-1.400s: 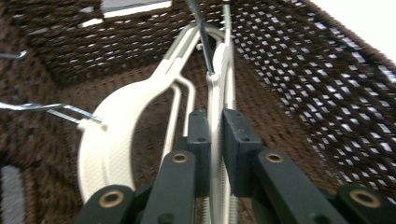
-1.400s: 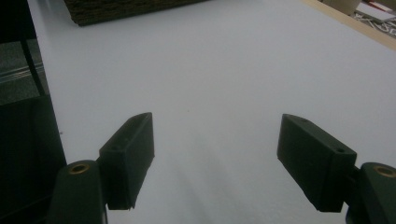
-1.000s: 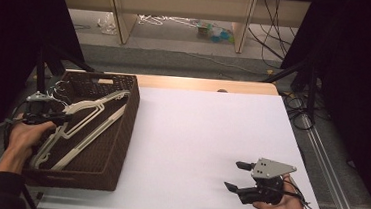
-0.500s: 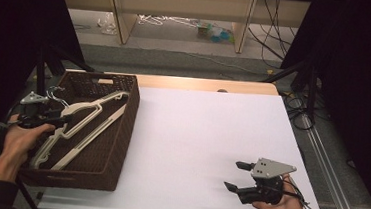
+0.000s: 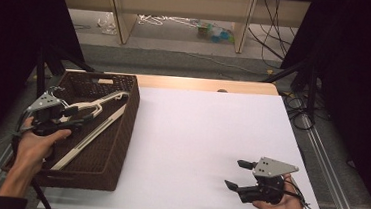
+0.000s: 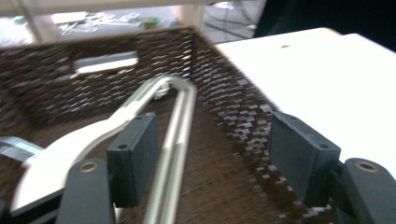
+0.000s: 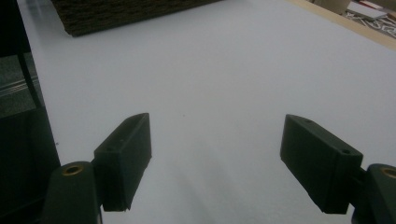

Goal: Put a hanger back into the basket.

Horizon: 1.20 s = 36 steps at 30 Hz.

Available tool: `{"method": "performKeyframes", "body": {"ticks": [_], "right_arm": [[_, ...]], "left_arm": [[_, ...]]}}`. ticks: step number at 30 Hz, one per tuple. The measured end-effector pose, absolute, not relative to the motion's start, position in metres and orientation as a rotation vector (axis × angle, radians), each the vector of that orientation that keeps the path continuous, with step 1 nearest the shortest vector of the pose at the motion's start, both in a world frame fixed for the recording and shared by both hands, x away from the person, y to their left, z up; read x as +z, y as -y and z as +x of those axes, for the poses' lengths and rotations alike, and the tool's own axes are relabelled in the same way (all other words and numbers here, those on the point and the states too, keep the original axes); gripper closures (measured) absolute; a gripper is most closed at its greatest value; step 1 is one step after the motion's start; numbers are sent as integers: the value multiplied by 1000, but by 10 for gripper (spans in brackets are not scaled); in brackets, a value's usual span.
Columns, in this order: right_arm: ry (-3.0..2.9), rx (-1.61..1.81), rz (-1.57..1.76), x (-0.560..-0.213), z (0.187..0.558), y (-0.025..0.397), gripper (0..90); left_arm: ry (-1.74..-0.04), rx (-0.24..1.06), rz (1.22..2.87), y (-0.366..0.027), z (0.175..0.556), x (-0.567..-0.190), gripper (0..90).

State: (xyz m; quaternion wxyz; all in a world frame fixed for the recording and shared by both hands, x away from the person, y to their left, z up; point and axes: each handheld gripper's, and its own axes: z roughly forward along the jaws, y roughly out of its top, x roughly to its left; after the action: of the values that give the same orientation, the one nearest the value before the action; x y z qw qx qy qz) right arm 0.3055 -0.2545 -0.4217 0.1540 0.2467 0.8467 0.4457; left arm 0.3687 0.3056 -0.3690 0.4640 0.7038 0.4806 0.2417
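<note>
1. While the person's left hand [image 5: 37, 140] holds it at the left edge of the high view, the left gripper [image 5: 74, 121] hangs over the near left part of the brown wicker basket [image 5: 120, 144], its jaws spread apart and closed on nothing.
2. Seen in the left gripper view, the white clothes hanger [image 6: 154, 109] lies in the basket, running from the lower left up to the middle of the frame; its bar passes just beside the left jaw, and whether they touch cannot be told.
3. On the high view the hanger [image 5: 95, 110] stretches from the basket's upper right corner down toward its lower left.
4. At the lower right of the high view, the right gripper [image 5: 235, 174] sits low over the white table [image 5: 196, 135], jaws released and wide, well apart from the basket.
5. Through the right gripper view, the jaws frame bare tabletop, with the basket's corner [image 7: 121, 14] at the upper left.
</note>
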Motion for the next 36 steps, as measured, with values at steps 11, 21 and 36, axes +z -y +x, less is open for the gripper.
{"method": "performKeyframes", "body": {"ticks": [11, 21, 36], "right_arm": [[-2397, 1306, 757, -423, 306, 254, 196], [-2381, 1338, 753, -425, 306, 255, 182], [-2363, 1367, 765, -426, 305, 257, 173]], "left_arm": [[-1024, 557, 1764, -253, 356, -364, 235], [-945, 495, 1782, -211, 345, -368, 172], [-827, 411, 1823, -148, 311, -385, 167]]}}
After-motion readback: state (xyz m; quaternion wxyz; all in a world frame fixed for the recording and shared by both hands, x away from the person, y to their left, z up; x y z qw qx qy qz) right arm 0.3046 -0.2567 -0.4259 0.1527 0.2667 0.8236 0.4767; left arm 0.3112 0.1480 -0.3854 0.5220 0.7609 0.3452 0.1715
